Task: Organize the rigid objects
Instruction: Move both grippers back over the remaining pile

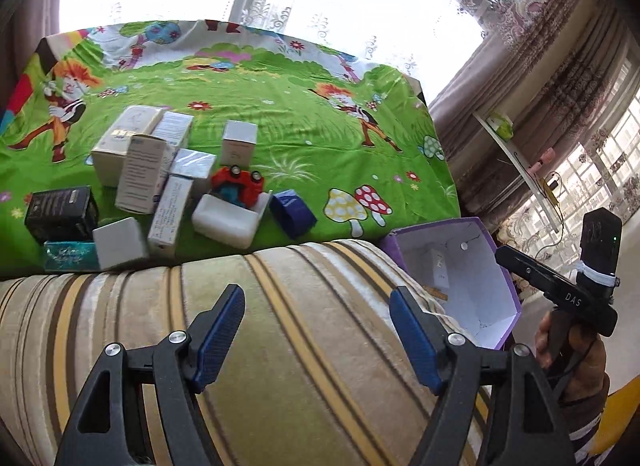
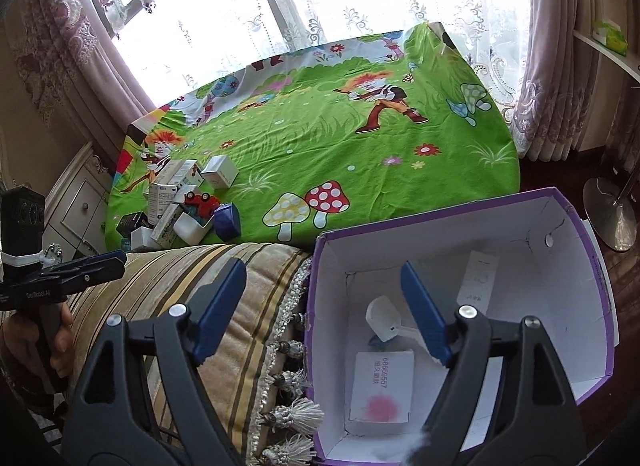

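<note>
Leftward, we saw the boxes (image 1: 140, 169) clustered near the bed's (image 1: 320, 137) front edge, much green sheet free beyond. Our left gripper (image 1: 318, 330) spread its fingers empty over the striped cushion (image 1: 280, 306); our right gripper (image 2: 324, 306) gaped empty above the purple box (image 2: 592, 266).

A green cartoon-print bedsheet (image 1: 248, 105) carries a cluster of small boxes (image 1: 136, 169) and a red toy car (image 1: 238, 181).

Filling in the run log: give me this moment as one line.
left claw: open, empty, over striped cushion | right claw: open, empty, above purple box | boxes pile: on green sheet
</note>
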A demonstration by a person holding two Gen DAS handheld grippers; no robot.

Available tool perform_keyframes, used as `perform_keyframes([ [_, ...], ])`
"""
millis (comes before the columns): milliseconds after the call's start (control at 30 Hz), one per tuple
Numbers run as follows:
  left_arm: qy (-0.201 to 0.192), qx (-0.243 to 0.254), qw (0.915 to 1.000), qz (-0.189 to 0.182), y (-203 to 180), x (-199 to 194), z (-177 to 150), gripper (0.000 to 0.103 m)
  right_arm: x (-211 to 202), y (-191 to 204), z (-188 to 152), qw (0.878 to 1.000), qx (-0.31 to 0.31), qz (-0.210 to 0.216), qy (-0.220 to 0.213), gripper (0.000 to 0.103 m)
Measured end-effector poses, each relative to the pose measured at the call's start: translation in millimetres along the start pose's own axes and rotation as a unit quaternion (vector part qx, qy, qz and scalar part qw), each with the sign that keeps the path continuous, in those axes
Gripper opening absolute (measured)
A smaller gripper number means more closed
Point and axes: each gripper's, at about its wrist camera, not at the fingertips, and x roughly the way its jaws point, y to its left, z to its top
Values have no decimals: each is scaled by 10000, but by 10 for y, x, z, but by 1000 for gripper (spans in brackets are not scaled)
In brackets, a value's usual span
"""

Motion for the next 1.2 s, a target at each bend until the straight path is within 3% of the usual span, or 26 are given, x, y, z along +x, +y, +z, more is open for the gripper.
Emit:
perform_keyframes([
  [233,-249,-690,9965,394,686,-292,-98,76,182,299,64,9992,-196,35,343,87],
  [600,-463,-1105,9892,846,1287,-486,-50,79,395,808,112,9955,-734,116,593,87],
  [1200,180,-767,9844,1574,1701,-13,460,92,928,1396,250,9854,-1338,113,1052,88],
])
